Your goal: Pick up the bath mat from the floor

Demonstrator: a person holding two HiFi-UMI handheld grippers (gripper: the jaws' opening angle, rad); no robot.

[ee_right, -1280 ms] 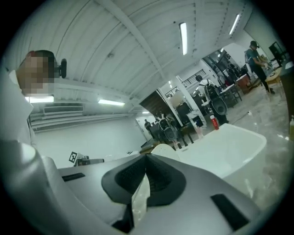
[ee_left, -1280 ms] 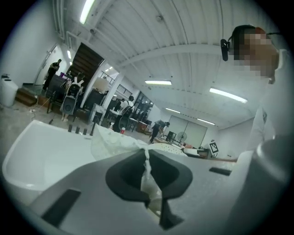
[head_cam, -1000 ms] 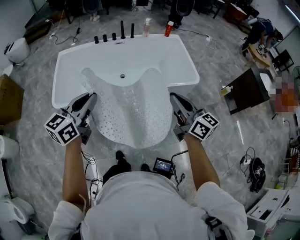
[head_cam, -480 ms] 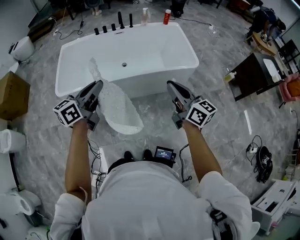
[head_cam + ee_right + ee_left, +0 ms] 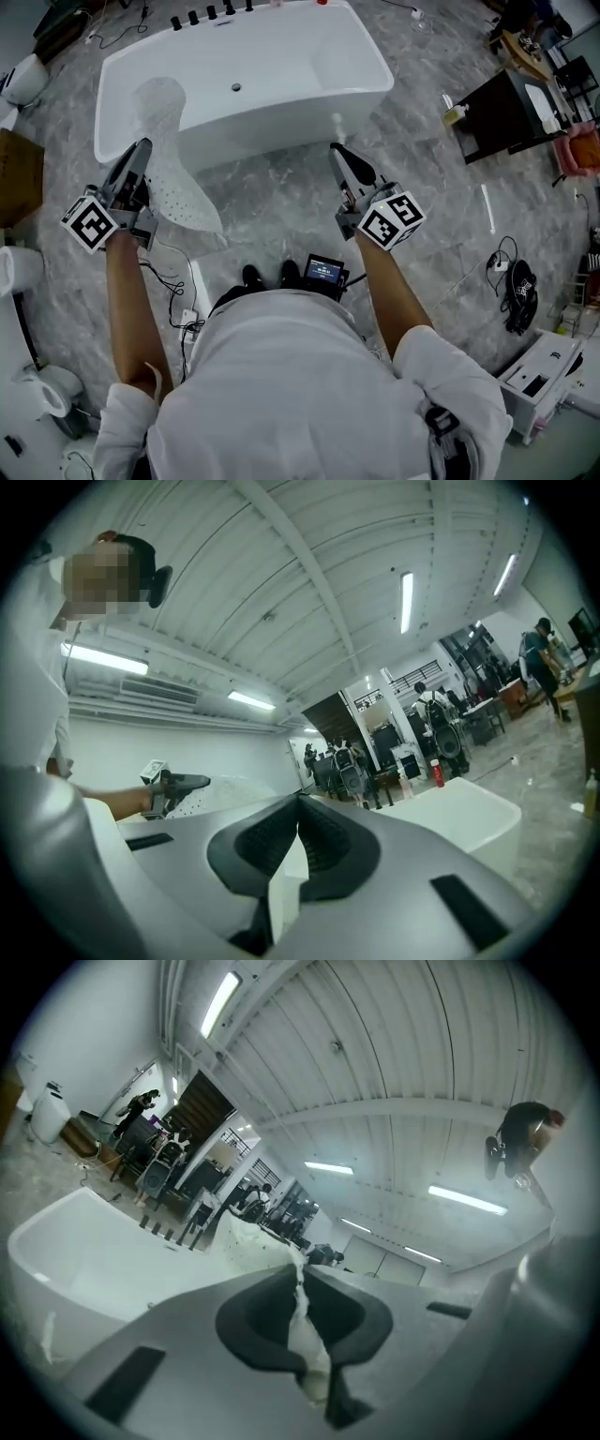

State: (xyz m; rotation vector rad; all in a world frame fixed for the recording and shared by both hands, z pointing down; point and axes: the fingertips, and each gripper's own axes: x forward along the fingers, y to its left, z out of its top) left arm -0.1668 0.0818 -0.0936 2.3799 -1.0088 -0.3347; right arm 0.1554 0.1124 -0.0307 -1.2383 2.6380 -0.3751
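Since the left gripper (image 5: 142, 155) has its jaws pinched tight on one edge of the bath mat (image 5: 178, 173), the mat sits right at that gripper and spreads from it toward the middle of the scene. The left hand is therefore the near one by far. The right gripper (image 5: 337, 155) stands well apart across the gap, level with the left. Its jaws are together on nothing I can name: a pale sliver shows in their seam, and I cannot tell what it is.

The mat is a white, dotted sheet, folded loosely along its length. Its long axis runs away from the person, from a lower tip on the near side, past the jaws, to a rounded upper end that shows against the near left corner of the bathtub (image 5: 272, 131). Most of it looks lifted clear. Whether the lower tip touches the floor (image 5: 281, 202), or the upper end the tub, I cannot tell.

Any second grip would, I judge, mean the right hand crossing the open floor to that hanging lower end.

Close in, a small screen (image 5: 324, 272) hangs at the person's waist. The floor is grey marbled tile, smooth and probably slick. The tub stands across it just ahead, with dark taps (image 5: 211, 13) on its far rim. Further out are a cardboard box (image 5: 19, 178) on the left, a dark table (image 5: 497, 112) on the right, and cables (image 5: 514, 298) lying loose
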